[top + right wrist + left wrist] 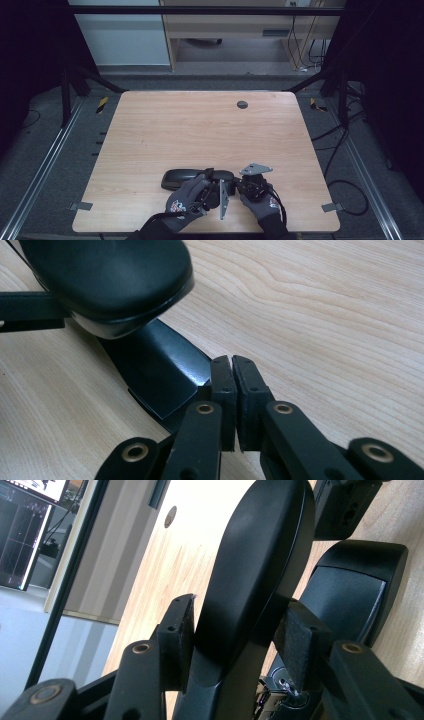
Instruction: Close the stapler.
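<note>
A black stapler-like device (180, 177) lies near the table's front edge. Its rounded upper arm (260, 555) is lifted off the flat base (350, 595). My left gripper (239, 622) is shut on that upper arm, with a pad pressed against each side. In the high view the left gripper (212, 175) reaches it from the right end, held by a gloved hand. My right gripper (231, 365) has its pads together, and its left finger touches the corner of the base (155, 375) under the raised arm (110, 275). I see nothing between those pads.
The wooden table (200, 125) has a small dark round insert (242, 104) near its far edge. Both gloved hands crowd the front edge. Black frame rails and cables run along the floor on both sides.
</note>
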